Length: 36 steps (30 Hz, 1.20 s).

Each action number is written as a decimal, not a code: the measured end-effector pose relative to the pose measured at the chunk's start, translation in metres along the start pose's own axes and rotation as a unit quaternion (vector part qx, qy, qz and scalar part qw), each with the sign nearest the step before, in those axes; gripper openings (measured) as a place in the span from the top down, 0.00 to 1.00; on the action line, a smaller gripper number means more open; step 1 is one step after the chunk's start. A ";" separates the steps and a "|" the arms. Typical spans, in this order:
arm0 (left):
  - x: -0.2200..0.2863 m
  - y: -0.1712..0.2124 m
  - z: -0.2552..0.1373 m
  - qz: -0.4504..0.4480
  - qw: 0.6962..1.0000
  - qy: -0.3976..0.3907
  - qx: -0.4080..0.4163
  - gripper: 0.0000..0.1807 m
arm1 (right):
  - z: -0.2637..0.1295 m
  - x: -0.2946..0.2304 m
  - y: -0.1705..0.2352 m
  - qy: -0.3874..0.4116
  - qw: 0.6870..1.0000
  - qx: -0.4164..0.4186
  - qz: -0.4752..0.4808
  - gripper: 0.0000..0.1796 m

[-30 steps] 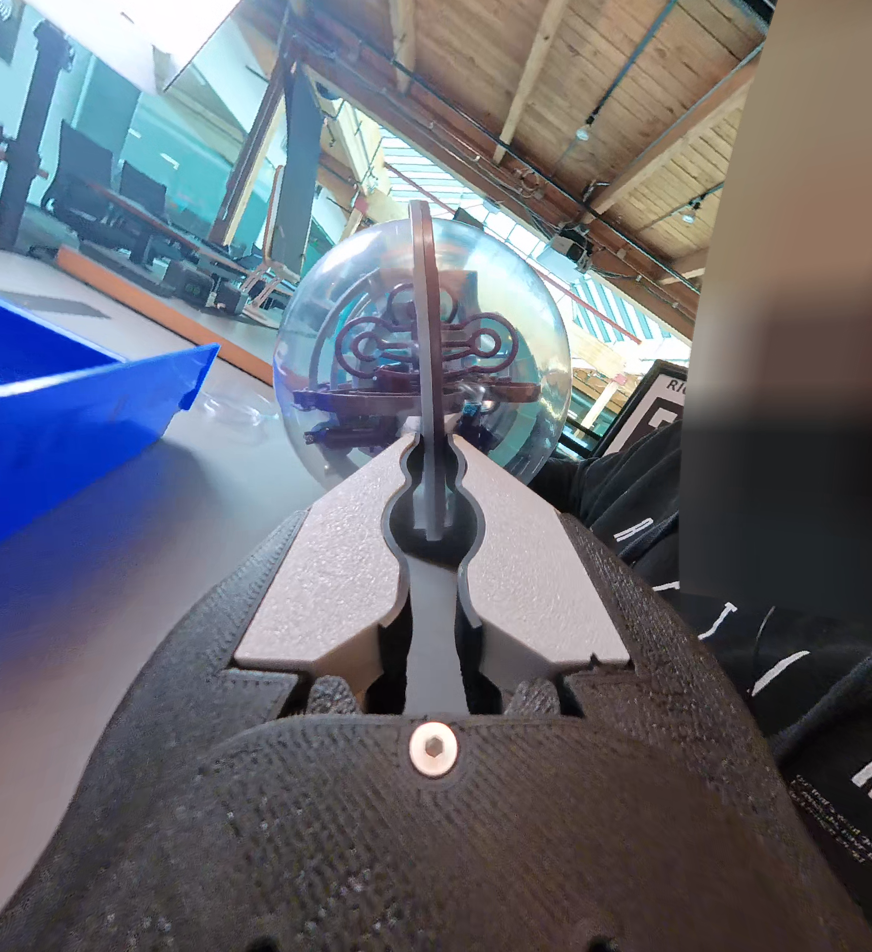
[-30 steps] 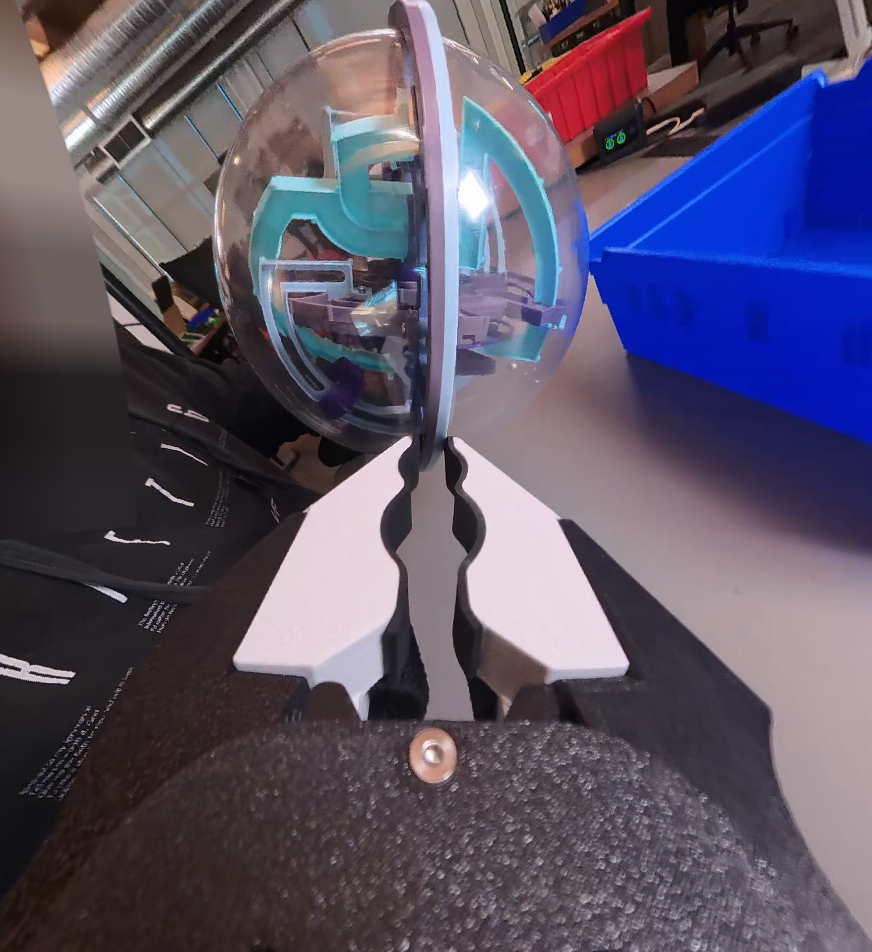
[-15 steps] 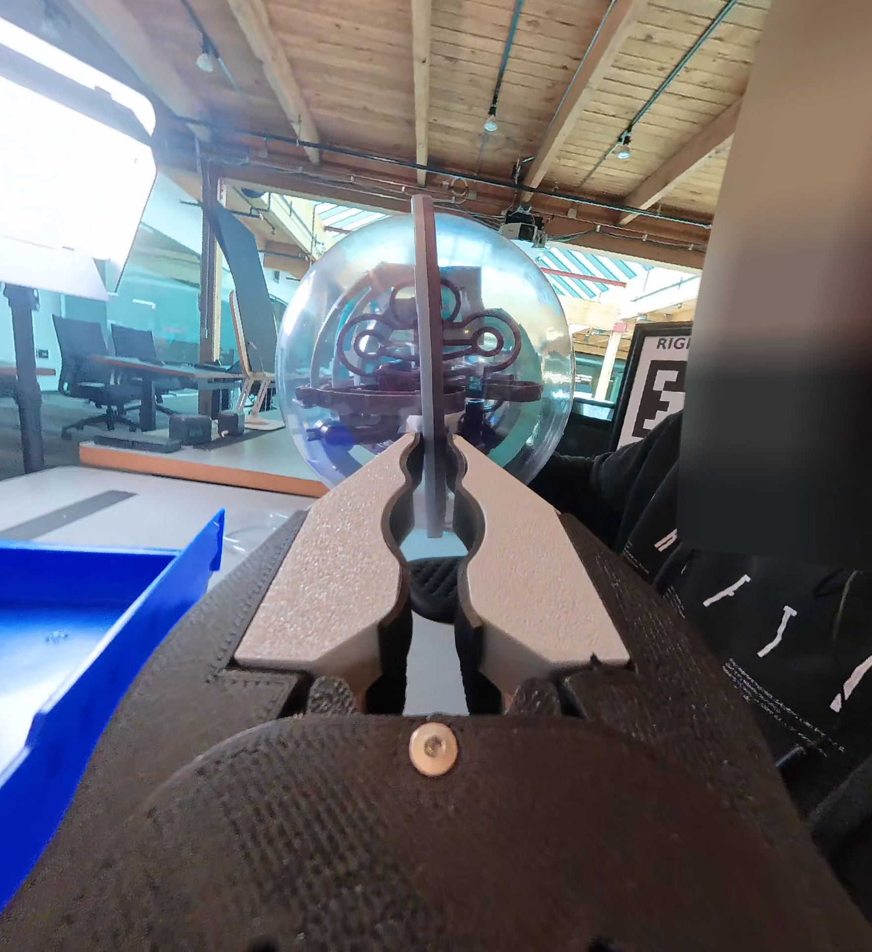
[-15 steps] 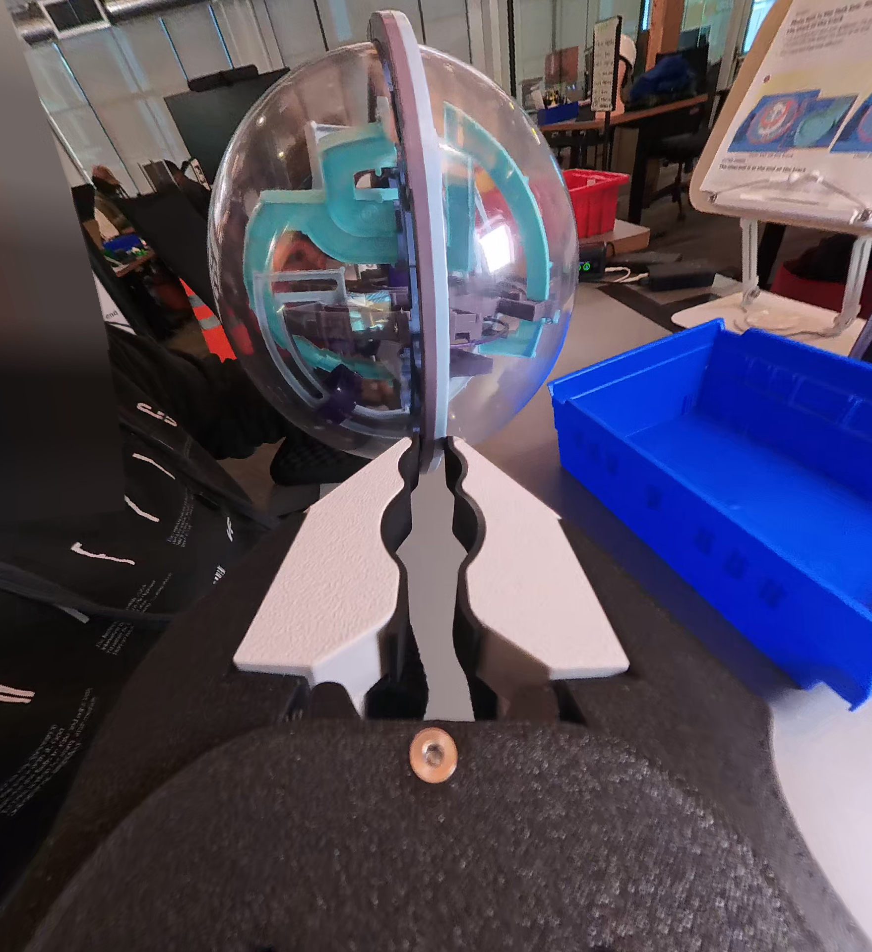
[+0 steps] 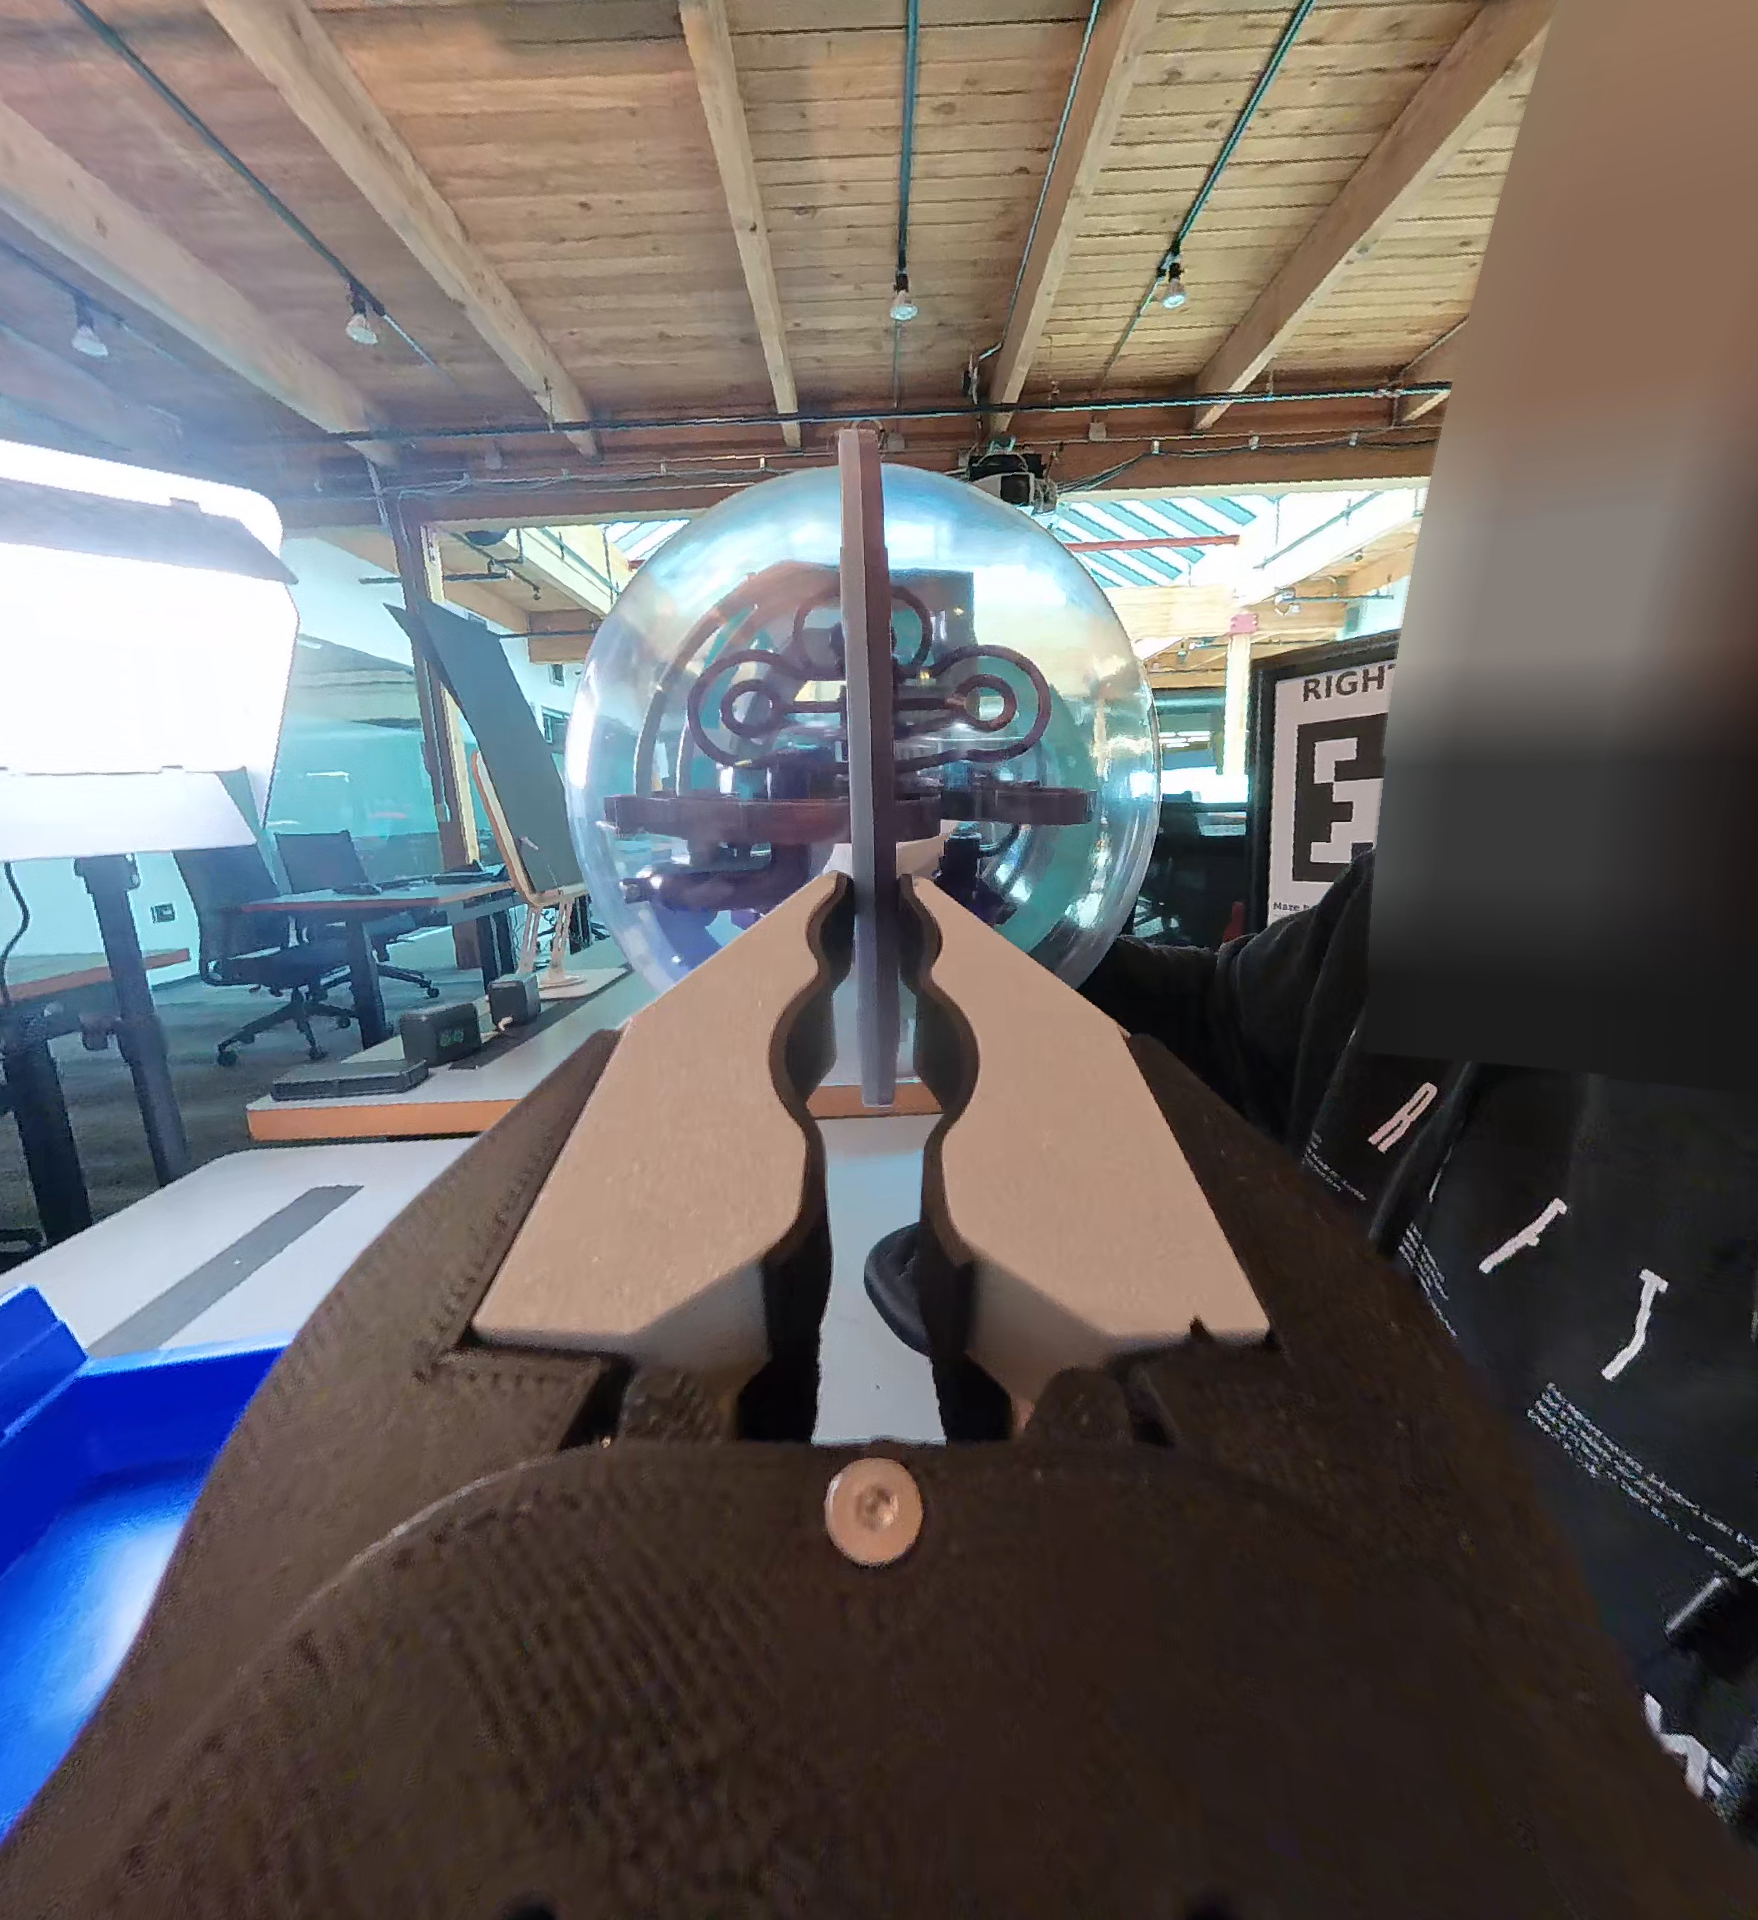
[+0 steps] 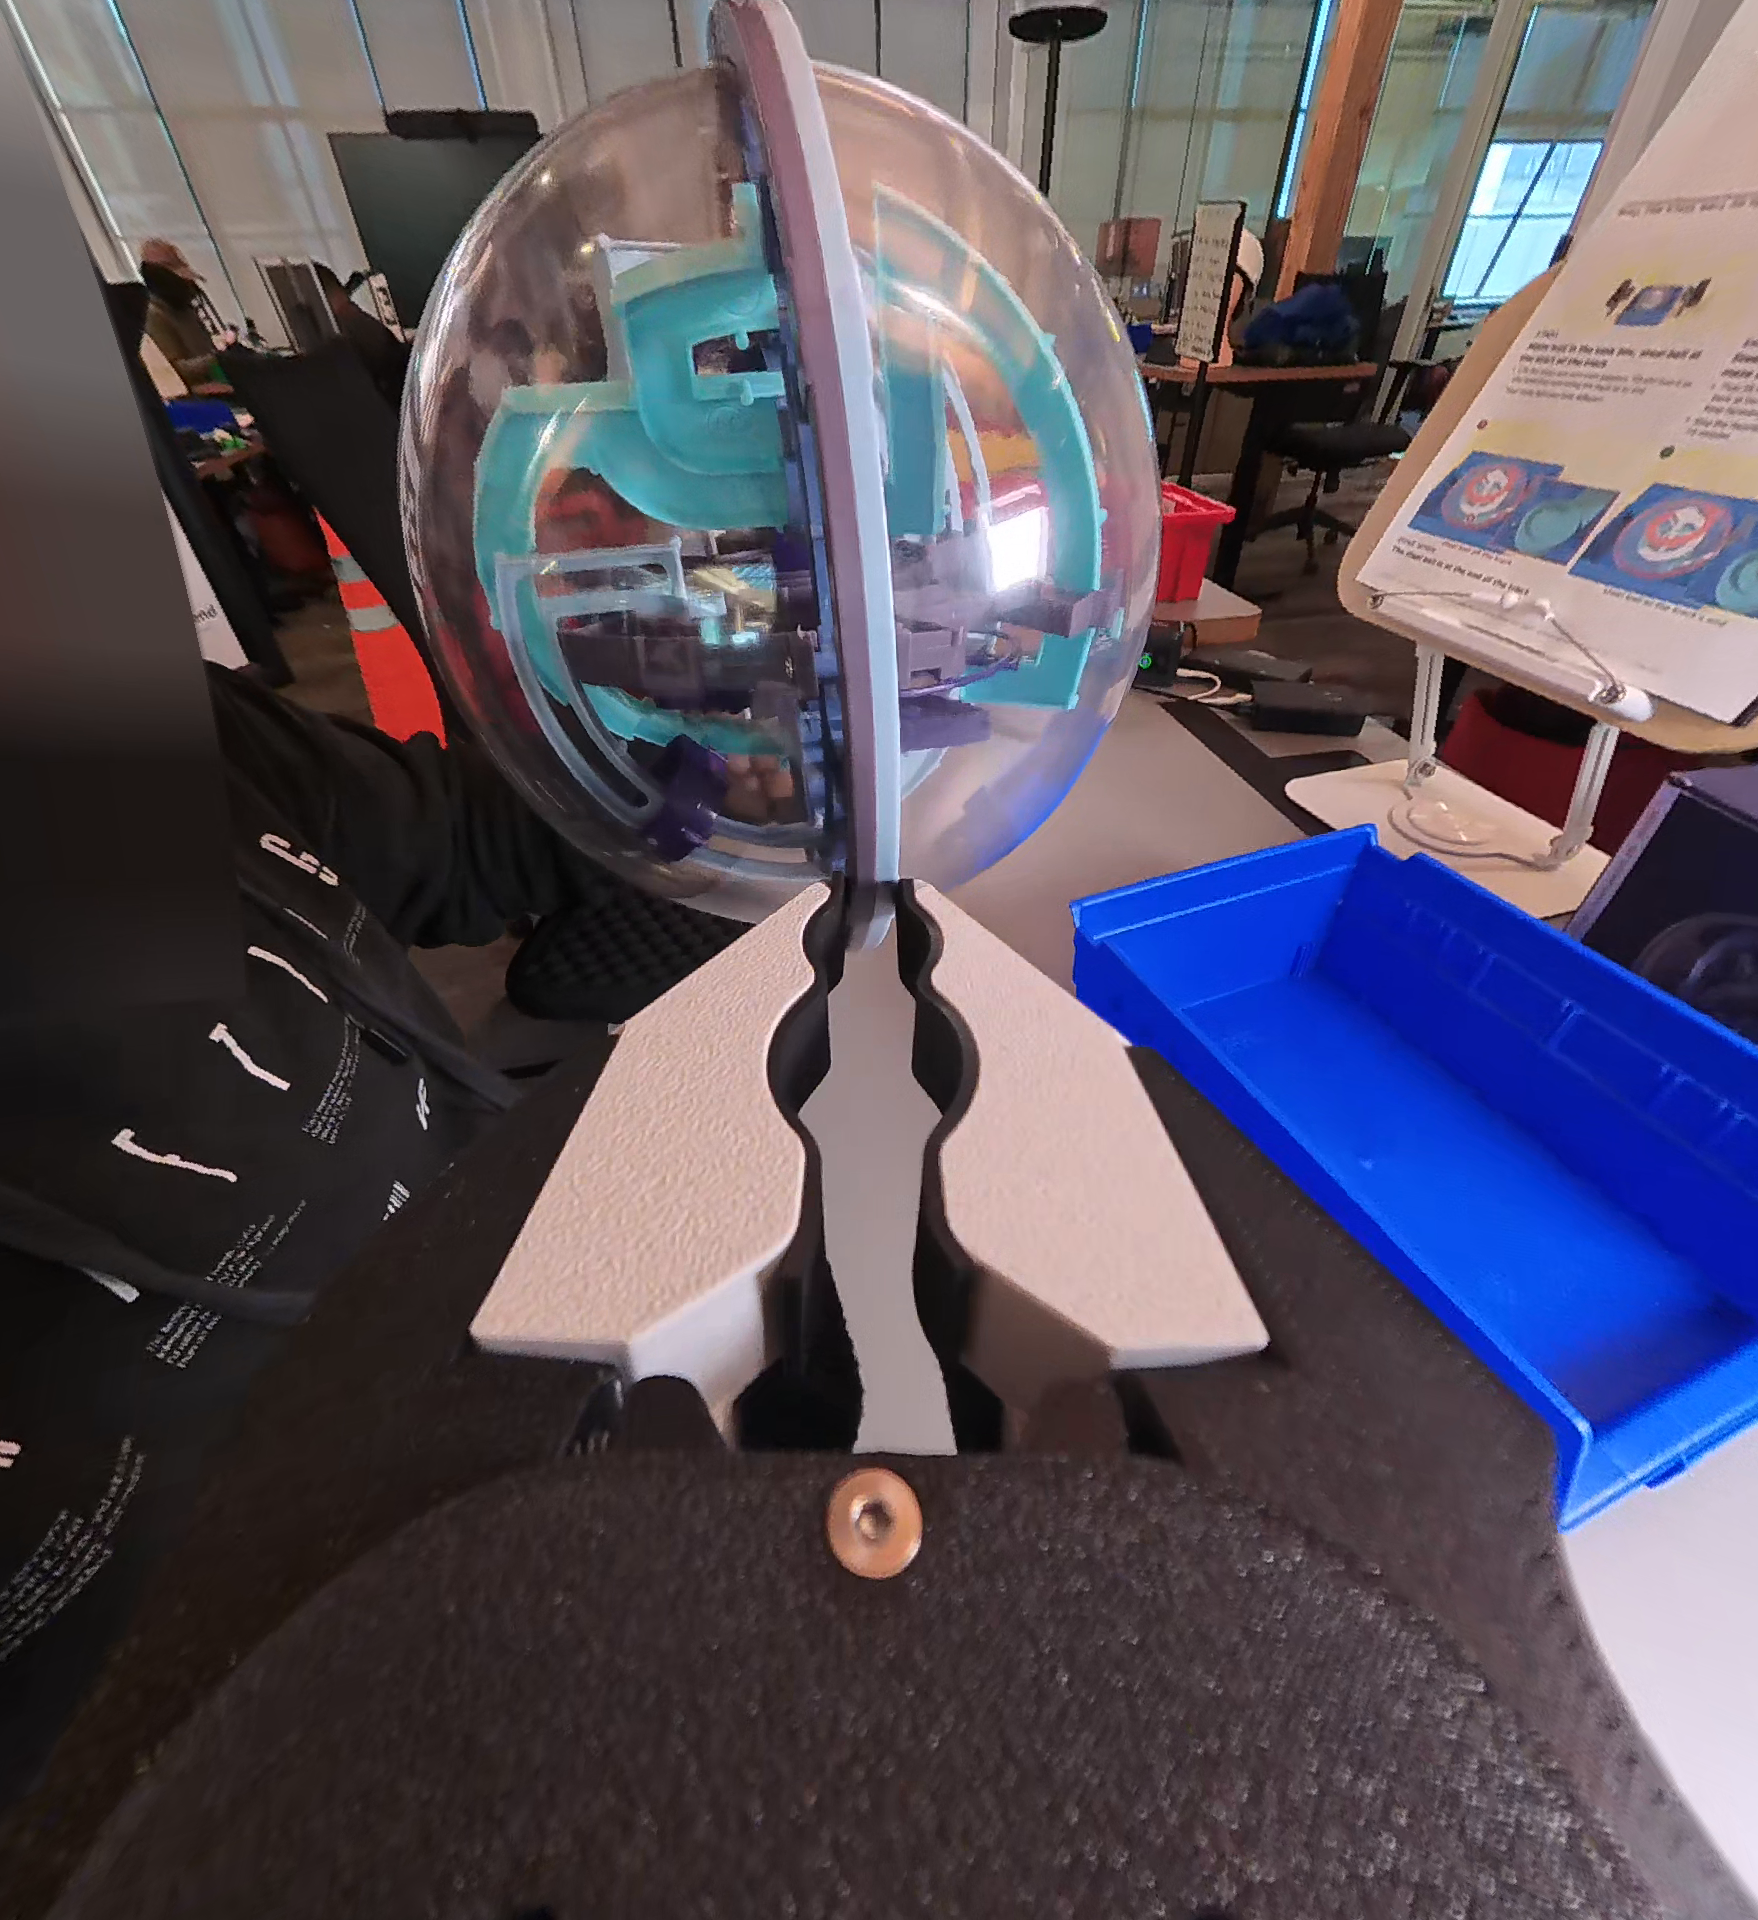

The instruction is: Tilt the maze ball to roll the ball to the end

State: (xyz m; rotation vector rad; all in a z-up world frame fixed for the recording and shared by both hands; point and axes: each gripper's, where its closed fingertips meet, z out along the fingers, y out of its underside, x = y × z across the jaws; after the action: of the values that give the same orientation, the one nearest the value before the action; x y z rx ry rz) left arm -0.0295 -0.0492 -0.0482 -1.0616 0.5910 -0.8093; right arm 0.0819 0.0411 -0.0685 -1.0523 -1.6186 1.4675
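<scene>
Fingertips of the left gripper point(image 5: 873, 902) and right gripper point(image 6: 867, 902) are clamping the maze ball's point(image 6: 781, 488) grey rim between them, probably giving both hands tilt control.

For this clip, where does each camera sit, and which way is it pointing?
Left wrist view: on the left tool, aimed level along its fingers at the clear plastic maze ball under a wooden ceiling; black sleeve at right.
Right wrist view: on the right tool, facing the opposite way toward desks; black sleeve at left.
Shared: the ball, gripped by its grey rim, and the blue plastic bin.
</scene>
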 end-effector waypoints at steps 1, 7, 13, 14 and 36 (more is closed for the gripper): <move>0.001 -0.003 0.001 0.005 1.000 0.002 0.000 0.96 | 0.000 -0.001 -0.002 0.000 1.000 0.001 -0.004 0.96; 0.007 -0.016 0.004 0.030 1.000 0.006 -0.002 0.96 | 0.001 -0.005 -0.013 0.000 1.000 0.013 -0.021 0.96; 0.008 -0.020 0.006 0.043 0.999 0.012 -0.005 0.96 | -0.002 -0.005 -0.027 0.004 0.999 0.022 -0.040 0.96; 0.007 -0.019 0.006 0.044 0.999 0.012 -0.005 0.96 | -0.003 -0.004 -0.029 0.006 0.999 0.021 -0.043 0.96; -0.009 -0.019 0.008 0.073 0.997 0.003 -0.016 0.96 | -0.003 0.009 -0.055 0.021 0.993 0.041 -0.107 0.96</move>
State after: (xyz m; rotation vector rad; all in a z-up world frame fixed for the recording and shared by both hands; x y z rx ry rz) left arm -0.0343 -0.0428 -0.0272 -1.0316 0.6807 -0.6771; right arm 0.0752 0.0490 -0.0135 -0.8293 -1.5741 1.3480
